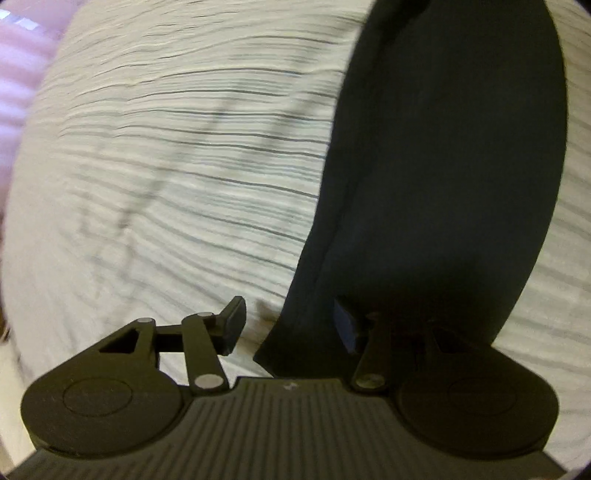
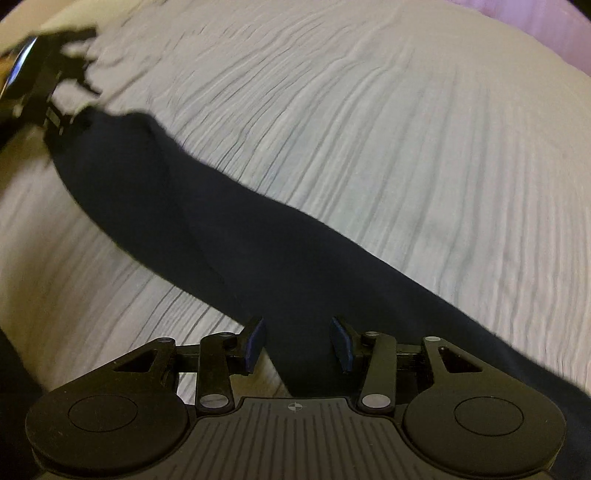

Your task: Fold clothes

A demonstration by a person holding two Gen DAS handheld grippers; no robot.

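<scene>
A long dark navy garment (image 1: 443, 166) lies as a narrow strip on the white crinkled bedcover (image 1: 166, 166). In the left wrist view it runs from my fingers up to the top right. My left gripper (image 1: 290, 326) is open, and the strip's near end sits between its fingers, against the right pad (image 1: 345, 326). In the right wrist view the garment (image 2: 229, 229) crosses diagonally from upper left to lower right. My right gripper (image 2: 298, 343) is open over it, with dark cloth between the pads. The left gripper (image 2: 55, 77) shows blurred at the strip's far end.
The bedcover (image 2: 388, 129) spreads wide on both sides of the strip. A pink surface (image 1: 22, 55) shows beyond its edge at the far left, and the pink surface (image 2: 535, 22) appears again at the top right. Both views are motion-blurred.
</scene>
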